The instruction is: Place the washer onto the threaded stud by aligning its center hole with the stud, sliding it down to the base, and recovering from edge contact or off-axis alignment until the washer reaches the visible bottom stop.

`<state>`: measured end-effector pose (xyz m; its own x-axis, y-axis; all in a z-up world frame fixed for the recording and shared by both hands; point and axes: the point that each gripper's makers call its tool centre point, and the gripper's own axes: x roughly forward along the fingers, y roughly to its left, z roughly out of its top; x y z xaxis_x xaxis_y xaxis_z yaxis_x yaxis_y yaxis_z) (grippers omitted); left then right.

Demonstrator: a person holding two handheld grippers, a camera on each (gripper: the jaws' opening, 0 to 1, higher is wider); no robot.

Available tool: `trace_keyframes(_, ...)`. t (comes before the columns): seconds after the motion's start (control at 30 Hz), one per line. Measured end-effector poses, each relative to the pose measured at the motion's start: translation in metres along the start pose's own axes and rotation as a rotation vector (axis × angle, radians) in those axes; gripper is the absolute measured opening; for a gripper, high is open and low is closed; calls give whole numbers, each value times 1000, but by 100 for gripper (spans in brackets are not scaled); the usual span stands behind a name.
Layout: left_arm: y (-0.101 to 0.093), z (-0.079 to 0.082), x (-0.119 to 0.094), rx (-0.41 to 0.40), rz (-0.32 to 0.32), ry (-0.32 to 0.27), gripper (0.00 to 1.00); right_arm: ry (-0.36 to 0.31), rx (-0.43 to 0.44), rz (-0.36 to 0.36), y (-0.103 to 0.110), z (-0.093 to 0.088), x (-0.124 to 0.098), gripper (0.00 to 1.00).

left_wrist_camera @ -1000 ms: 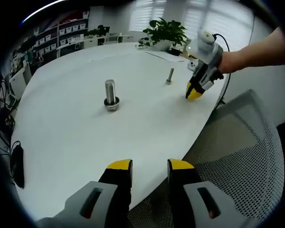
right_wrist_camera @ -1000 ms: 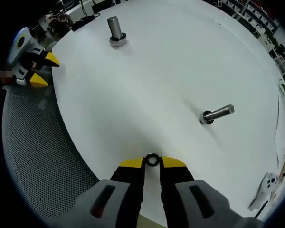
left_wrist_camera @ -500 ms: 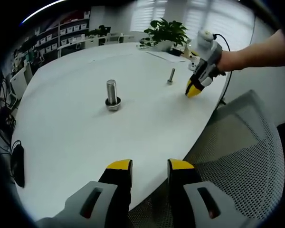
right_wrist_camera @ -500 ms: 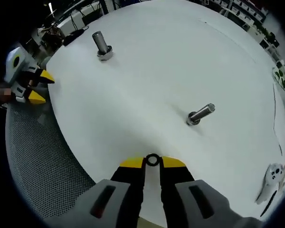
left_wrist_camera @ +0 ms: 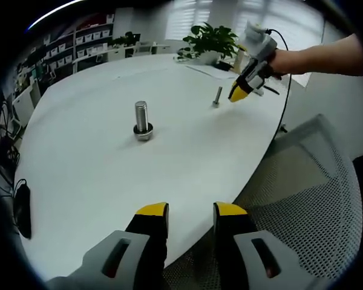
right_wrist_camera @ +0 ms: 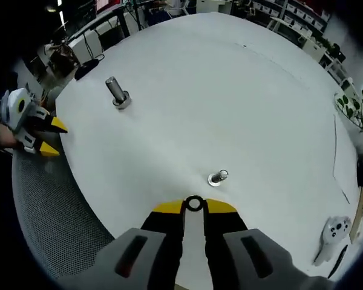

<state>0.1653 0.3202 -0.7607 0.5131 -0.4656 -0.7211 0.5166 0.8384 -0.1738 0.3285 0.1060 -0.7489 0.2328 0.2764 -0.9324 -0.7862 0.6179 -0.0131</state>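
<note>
Right gripper [right_wrist_camera: 194,206] held above the white desk [right_wrist_camera: 230,90], jaws clamped on the washer [right_wrist_camera: 194,203] at their tips. Threaded stud [right_wrist_camera: 219,177] standing just beyond the jaws, slightly to their right, near the washer but apart from it. Larger bolt [right_wrist_camera: 117,92] well off, far ahead to their left. Left gripper [left_wrist_camera: 190,212] at the desk edge, jaws apart, nothing between them.
</note>
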Motion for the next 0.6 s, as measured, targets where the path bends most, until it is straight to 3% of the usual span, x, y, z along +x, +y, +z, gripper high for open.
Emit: trace_keyframes(0.6,0,0,0,5,0,0,28,-55,5,-39,-18,23,-11,13)
